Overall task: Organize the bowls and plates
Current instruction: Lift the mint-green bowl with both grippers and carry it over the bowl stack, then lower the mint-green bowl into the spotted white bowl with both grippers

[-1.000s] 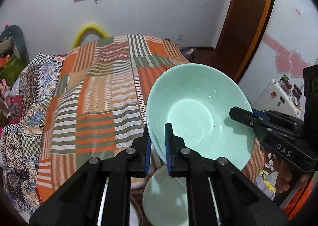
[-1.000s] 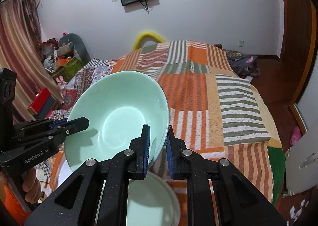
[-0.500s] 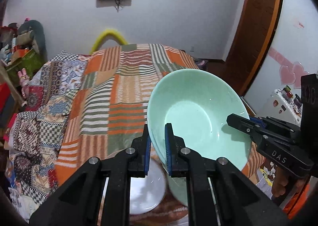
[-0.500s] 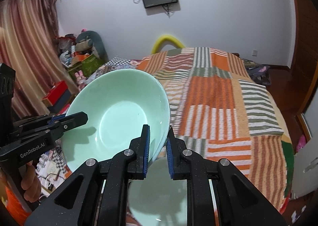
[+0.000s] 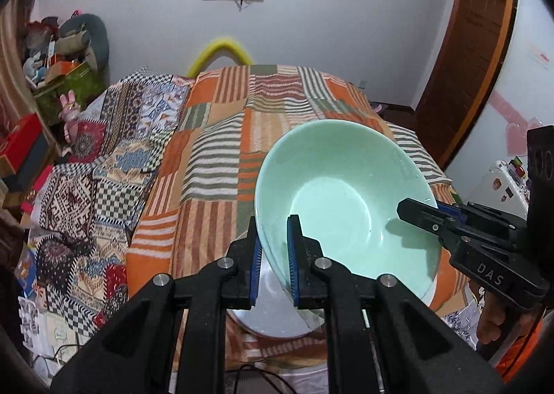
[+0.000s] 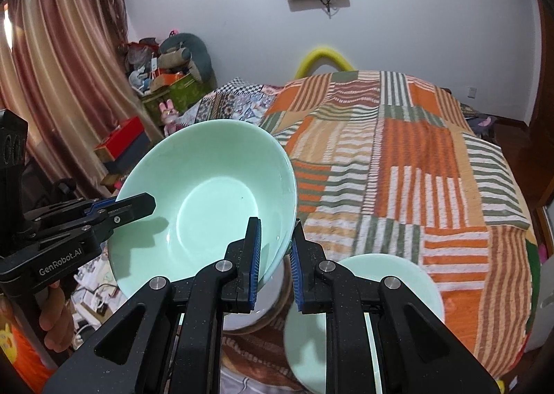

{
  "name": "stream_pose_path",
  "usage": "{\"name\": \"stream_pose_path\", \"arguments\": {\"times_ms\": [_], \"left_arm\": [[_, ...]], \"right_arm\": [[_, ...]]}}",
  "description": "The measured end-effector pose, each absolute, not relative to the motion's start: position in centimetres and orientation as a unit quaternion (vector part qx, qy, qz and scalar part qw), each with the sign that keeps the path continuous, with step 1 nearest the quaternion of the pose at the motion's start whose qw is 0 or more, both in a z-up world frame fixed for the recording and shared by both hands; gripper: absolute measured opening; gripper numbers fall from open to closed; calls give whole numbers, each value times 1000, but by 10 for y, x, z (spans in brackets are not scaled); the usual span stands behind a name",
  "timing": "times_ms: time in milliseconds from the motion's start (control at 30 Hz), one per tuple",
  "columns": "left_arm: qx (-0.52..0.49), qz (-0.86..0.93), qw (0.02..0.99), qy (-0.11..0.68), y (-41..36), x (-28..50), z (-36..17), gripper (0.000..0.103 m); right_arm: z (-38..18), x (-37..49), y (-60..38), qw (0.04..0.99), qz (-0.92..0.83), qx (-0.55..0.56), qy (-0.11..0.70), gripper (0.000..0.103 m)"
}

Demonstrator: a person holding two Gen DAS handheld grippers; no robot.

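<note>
White-walled bedroom, patchwork bedspread point(image 5: 242, 137) — both grippers, left point(image 5: 273, 255) and right point(image 6: 275, 255), pinch 1 mint bowl point(image 5: 346, 200).

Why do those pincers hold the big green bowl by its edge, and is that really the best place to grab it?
Probably yes. The green bowl is wide and smooth, so only its thin rim fits between the fingers. The left gripper and right gripper each pinch the rim from opposite sides, one finger inside, one outside, which keeps it balanced.
</note>
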State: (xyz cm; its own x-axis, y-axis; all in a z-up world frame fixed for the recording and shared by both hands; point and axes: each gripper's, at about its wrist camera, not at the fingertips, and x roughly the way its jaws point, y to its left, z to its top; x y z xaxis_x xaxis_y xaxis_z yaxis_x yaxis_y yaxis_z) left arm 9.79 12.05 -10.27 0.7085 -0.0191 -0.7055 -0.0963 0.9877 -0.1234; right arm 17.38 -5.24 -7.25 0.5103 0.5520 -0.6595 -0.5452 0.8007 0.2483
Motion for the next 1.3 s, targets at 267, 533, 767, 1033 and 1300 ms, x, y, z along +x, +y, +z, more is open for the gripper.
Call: {"name": "stream_pose_path", "arguments": {"times_ms": [267, 533, 767, 1033, 1300], "left_arm": [[-91, 30, 908, 409, 138, 99, -133, 12], [-101, 38, 890, 444, 147, 104, -167, 12], [-104, 46, 873, 474, 153, 110, -197, 12], [-109, 52, 856, 503, 159, 114, -224, 12], [-115, 54, 850, 512, 162, 119, -237, 13]], "right_arm": [[-93, 170, -33, 856, 320, -5, 407, 15], [-116, 167, -20, 841, 318, -13, 438, 15], [-135, 167, -12, 829, 313, -21, 462, 15], [-153, 165, -6, 819, 308, -22, 483, 15], [-157, 163, -3, 819, 304, -30, 485, 15]]}}
